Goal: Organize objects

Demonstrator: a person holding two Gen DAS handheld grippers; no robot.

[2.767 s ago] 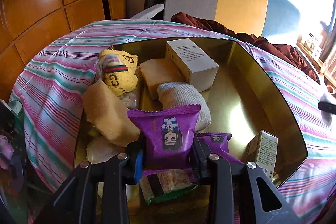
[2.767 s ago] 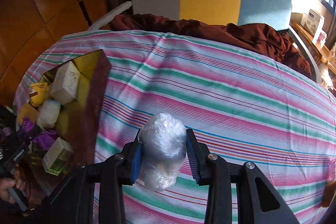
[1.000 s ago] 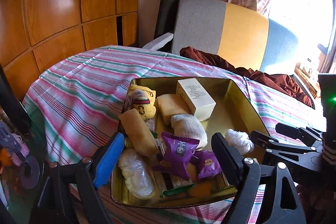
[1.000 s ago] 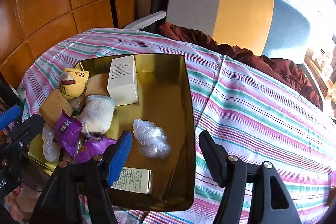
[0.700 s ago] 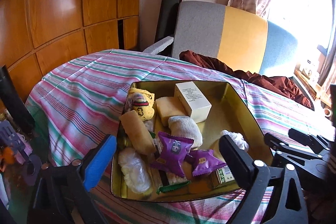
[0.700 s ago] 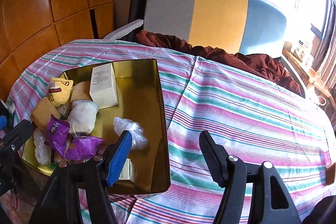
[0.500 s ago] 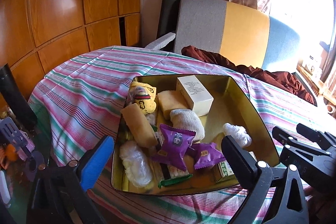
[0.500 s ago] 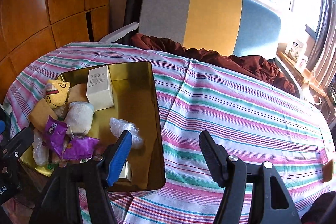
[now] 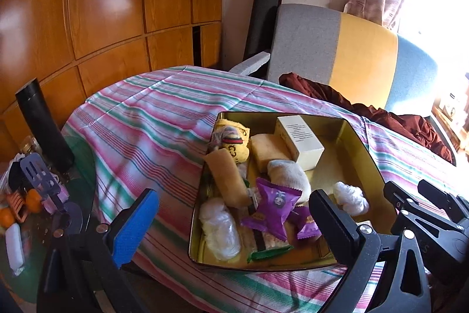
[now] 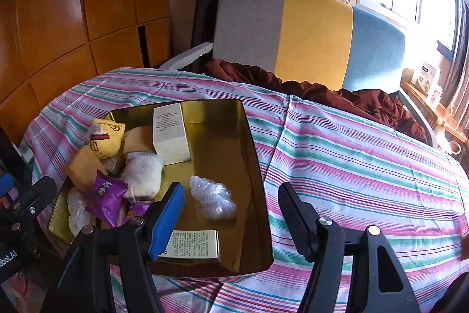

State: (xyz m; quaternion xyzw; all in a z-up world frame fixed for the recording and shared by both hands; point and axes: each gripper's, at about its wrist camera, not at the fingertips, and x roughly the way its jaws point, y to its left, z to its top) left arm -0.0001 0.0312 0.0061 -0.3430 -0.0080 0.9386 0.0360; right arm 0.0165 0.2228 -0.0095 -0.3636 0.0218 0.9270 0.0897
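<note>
A gold tin tray (image 9: 363, 143) (image 10: 252, 154) sits on the striped tablecloth. It holds a white box (image 9: 300, 141) (image 10: 171, 134), a yellow pouch (image 9: 233, 143), a white sock bundle (image 9: 288, 176), purple snack packs (image 9: 274, 206) (image 10: 107, 192), tan cakes, and clear plastic balls (image 9: 350, 197) (image 10: 212, 197). A gold box (image 10: 192, 245) lies at the tray's near edge. My left gripper (image 9: 234, 222) is open and empty, held back above the tray's near side. My right gripper (image 10: 231, 210) is open and empty above the tray's right edge.
A grey, yellow and blue chair (image 10: 307, 40) with a dark red cloth (image 10: 322, 96) stands behind the table. A black cylinder (image 9: 44, 122) and small clutter (image 9: 35, 189) sit on a glass surface at left. Wooden panels (image 9: 102, 5) line the wall.
Both grippers let go of their items into the tray, the purple pack and the plastic ball, opened wide, then drew back and up from the tray.
</note>
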